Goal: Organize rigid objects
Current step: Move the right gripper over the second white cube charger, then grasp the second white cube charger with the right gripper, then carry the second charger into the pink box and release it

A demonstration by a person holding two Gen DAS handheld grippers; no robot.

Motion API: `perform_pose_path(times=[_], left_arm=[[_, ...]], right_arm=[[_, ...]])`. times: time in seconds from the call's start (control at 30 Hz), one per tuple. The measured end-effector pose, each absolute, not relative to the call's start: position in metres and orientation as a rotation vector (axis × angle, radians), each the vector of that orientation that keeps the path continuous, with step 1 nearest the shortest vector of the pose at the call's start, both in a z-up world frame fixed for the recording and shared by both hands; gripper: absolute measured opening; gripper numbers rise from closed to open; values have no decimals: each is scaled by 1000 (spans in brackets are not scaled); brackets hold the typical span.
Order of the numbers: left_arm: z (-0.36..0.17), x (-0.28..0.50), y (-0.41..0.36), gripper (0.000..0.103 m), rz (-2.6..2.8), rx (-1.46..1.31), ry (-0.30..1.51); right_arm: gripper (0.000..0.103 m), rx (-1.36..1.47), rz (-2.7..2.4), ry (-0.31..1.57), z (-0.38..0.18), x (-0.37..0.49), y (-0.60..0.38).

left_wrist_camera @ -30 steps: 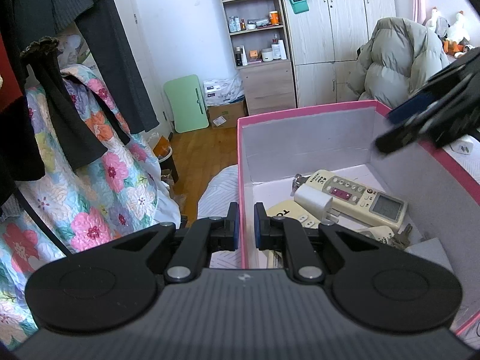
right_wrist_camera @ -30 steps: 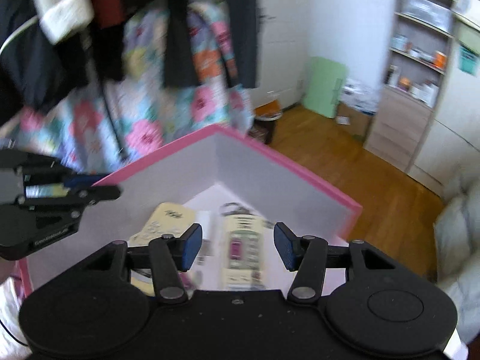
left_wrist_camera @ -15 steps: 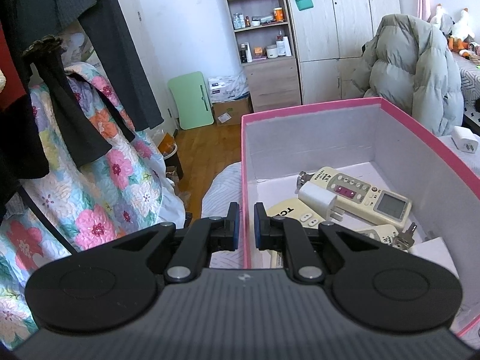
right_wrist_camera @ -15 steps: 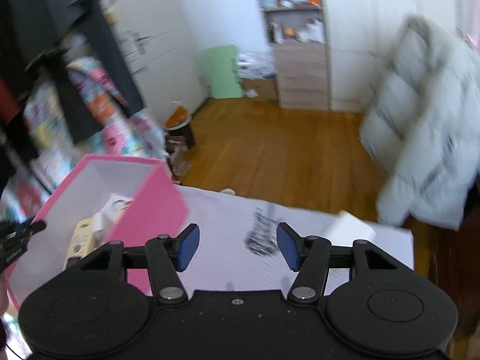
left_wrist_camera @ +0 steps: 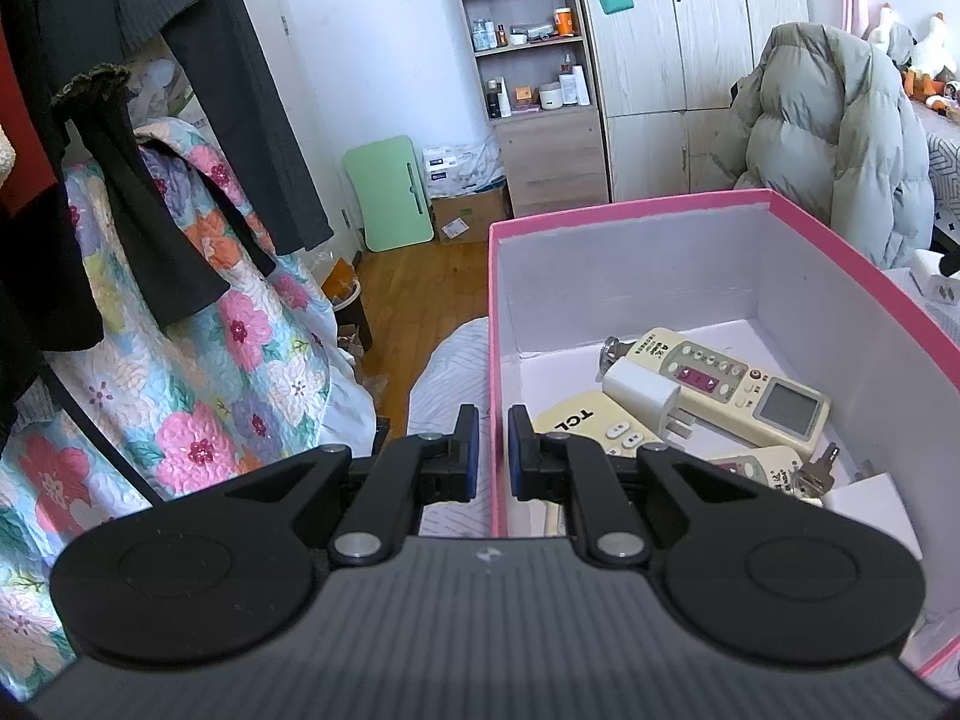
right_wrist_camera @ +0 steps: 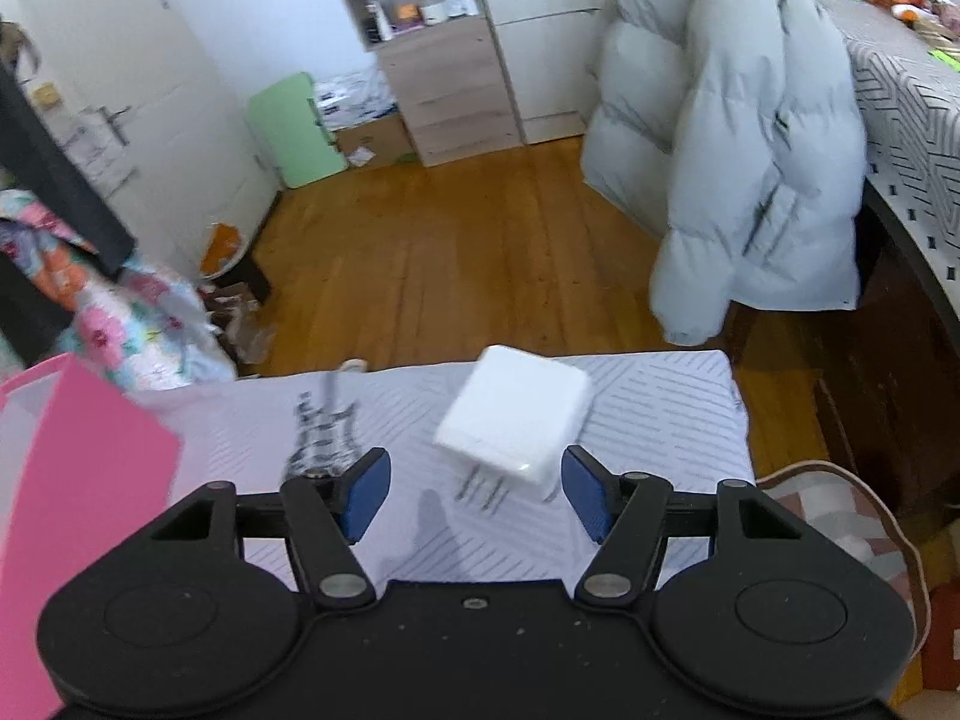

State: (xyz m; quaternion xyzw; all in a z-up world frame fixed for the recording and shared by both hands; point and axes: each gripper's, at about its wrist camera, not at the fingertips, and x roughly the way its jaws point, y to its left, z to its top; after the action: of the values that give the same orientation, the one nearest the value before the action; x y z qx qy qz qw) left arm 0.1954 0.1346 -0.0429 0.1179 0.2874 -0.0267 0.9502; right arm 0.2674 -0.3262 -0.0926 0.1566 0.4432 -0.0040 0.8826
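My left gripper (left_wrist_camera: 493, 450) is shut on the left wall of the pink box (left_wrist_camera: 630, 204), one pad on each side of it. Inside the box lie a cream remote (left_wrist_camera: 720, 387), a small white charger (left_wrist_camera: 642, 396), a TCL remote (left_wrist_camera: 576, 420) and keys (left_wrist_camera: 816, 474). In the right wrist view my right gripper (right_wrist_camera: 474, 480) hangs over a striped cloth (right_wrist_camera: 660, 408), its jaws opening. A larger white plug adapter (right_wrist_camera: 516, 420) lies just beyond the fingertips, prongs toward me, untouched. A small guitar-shaped trinket (right_wrist_camera: 321, 432) lies by the left finger.
The pink box (right_wrist_camera: 60, 480) stands left of the right gripper. The cloth's far edge drops to a wooden floor (right_wrist_camera: 450, 240). A grey puffer jacket (right_wrist_camera: 750, 150) hangs at the right. Floral bedding (left_wrist_camera: 180, 360) and hanging dark clothes (left_wrist_camera: 120, 150) are left of the box.
My right gripper swung from above the box across to the striped cloth and lower, toward the white adapter, with its jaws spreading. It left the left wrist view. The left gripper stayed put.
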Motion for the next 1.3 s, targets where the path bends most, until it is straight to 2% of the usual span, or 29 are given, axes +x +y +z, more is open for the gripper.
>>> perform_pose_path(times=[0.1, 0.2, 0.63, 0.7, 0.73, 1.1, 1.3], left_arm=[[-43, 196, 134, 11, -53, 241, 585], [-44, 194, 135, 11, -60, 237, 573], [-44, 194, 135, 11, -56, 240, 574], [-43, 195, 135, 11, -52, 244, 579], [-43, 195, 135, 11, -52, 244, 581], [-44, 196, 132, 11, -46, 251, 583], [-43, 196, 132, 11, -42, 244, 590]], right_arm=[[68, 312, -41, 927, -101, 279, -327], [73, 341, -46, 928, -105, 285, -327], [74, 255, -48, 916, -115, 304, -312], [63, 241, -54, 895, -114, 302, -311], [61, 225, -47, 883, -114, 301, -310], [61, 256, 63, 867, -105, 258, -294], [61, 255, 144, 820, -74, 226, -279]])
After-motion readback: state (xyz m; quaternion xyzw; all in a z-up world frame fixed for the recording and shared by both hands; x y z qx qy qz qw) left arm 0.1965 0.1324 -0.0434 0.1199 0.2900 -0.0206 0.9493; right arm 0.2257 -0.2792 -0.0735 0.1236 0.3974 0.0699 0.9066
